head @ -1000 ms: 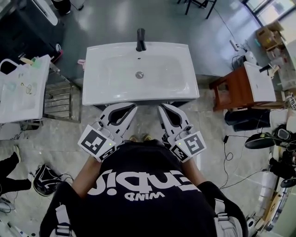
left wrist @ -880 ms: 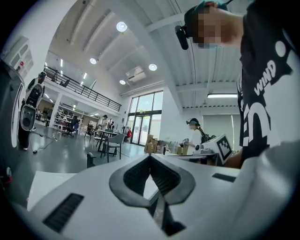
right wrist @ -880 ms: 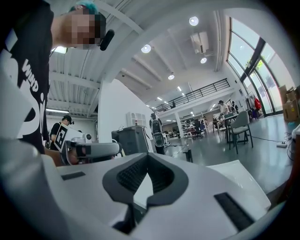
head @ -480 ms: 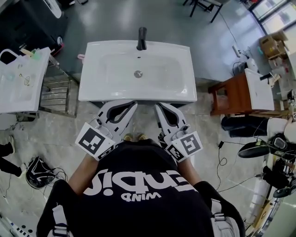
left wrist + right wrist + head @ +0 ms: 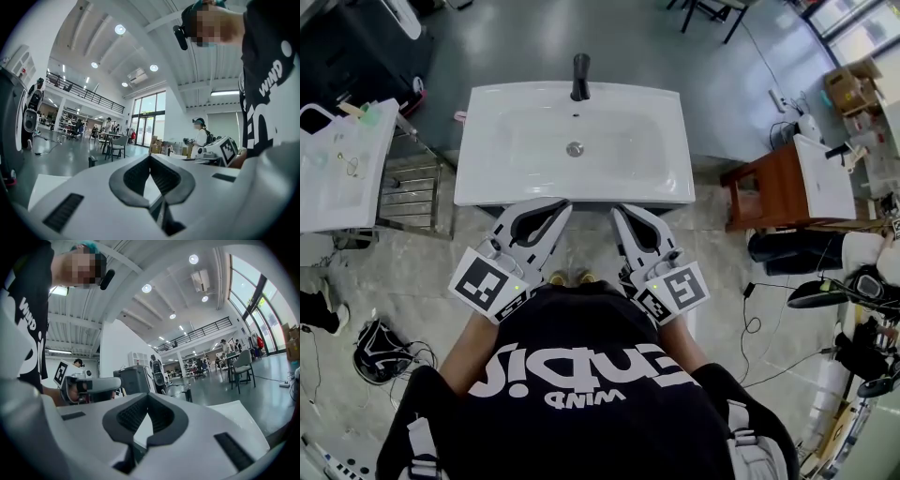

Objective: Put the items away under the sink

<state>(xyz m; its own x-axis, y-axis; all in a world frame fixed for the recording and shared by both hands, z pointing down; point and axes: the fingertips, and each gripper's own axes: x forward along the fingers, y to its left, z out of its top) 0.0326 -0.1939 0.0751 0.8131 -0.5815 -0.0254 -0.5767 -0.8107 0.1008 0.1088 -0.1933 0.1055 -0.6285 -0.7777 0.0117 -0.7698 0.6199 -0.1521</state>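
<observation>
The grey floor (image 5: 534,37) and everything on it sit a touch further left in the frame than a second ago, a shift of the view, while the person in the black shirt (image 5: 591,375) fills the bottom centre as before. The white sink (image 5: 656,178) lies at the upper centre, a dark strip of cabinet front (image 5: 581,202) just showing under its near edge. At the upper left stands a white side table (image 5: 337,202) carrying a few small items (image 5: 349,164) too tiny to name; I cannot tell whether they are the ones to be stowed. A brown wooden stool (image 5: 769,183) stands at the right.

The left gripper (image 5: 562,208) and right gripper (image 5: 617,214) have kept their pose, tips at the sink's front edge. Each is clenched, pads meeting on nothing. The basin holds only its drain (image 5: 574,148), with the black faucet (image 5: 579,77) at its far rim.
</observation>
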